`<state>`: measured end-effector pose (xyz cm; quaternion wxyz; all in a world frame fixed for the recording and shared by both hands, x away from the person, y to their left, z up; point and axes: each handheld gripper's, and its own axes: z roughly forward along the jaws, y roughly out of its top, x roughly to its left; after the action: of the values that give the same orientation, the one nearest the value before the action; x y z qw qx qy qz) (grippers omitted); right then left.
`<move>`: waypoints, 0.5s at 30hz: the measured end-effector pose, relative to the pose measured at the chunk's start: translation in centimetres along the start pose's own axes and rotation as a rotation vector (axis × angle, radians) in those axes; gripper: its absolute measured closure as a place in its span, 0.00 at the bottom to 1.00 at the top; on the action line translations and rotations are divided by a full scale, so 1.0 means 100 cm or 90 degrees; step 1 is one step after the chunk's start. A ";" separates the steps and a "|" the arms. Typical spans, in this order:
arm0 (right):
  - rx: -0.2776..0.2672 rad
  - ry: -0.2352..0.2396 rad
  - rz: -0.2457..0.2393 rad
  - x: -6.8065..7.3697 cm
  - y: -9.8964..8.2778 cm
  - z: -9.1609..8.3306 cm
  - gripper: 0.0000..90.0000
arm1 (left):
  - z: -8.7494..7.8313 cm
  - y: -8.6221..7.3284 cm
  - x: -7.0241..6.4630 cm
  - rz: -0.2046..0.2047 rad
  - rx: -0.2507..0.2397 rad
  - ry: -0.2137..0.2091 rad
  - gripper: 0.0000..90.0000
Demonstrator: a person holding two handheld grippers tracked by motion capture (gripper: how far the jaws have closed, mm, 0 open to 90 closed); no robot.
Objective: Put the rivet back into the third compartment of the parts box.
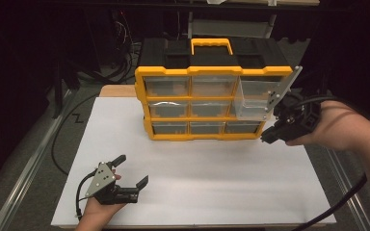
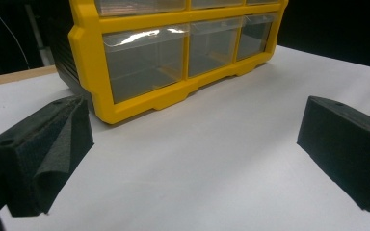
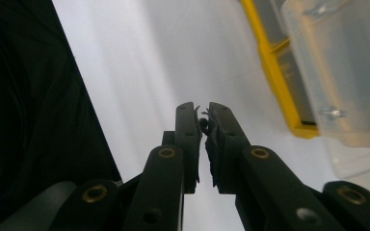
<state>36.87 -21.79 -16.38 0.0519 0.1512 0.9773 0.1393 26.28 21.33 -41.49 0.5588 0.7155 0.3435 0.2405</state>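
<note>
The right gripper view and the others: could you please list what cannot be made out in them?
- Small dark item between the right gripper's tips, right gripper view: too small and dark to identify.
- Pulled-out drawer, high view: contents blurred behind its cloudy walls; the right gripper view's edge cuts it off.
- Organizer, left gripper view: upper rows cut off by the top edge.

A: What stands on the white table [image 1: 192, 163]?
B: A yellow organizer [image 1: 212, 103]; its clear drawer [image 1: 253, 98] juts out at the right side

A: And the grippers?
B: The right gripper [image 1: 270, 134] hovers beside that drawer; the left gripper [image 1: 132, 171] rests low, jaws apart
</note>
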 end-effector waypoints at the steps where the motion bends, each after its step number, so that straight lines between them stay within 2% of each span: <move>1: 0.000 -0.005 0.000 -0.001 0.001 -0.004 0.94 | 0.000 0.000 0.000 0.000 -0.001 -0.001 0.00; 9: 0.002 -0.022 -0.001 -0.005 0.011 -0.032 0.94 | 0.000 0.000 0.000 -0.005 -0.005 -0.001 0.00; 15: -0.014 -0.033 0.001 -0.011 0.019 -0.051 0.94 | -0.001 0.000 0.000 -0.002 -0.002 -0.002 0.00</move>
<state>37.70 -21.73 -10.90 0.0786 0.1548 0.9739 0.1462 26.25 21.37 -41.47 0.5609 0.7143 0.3434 0.2392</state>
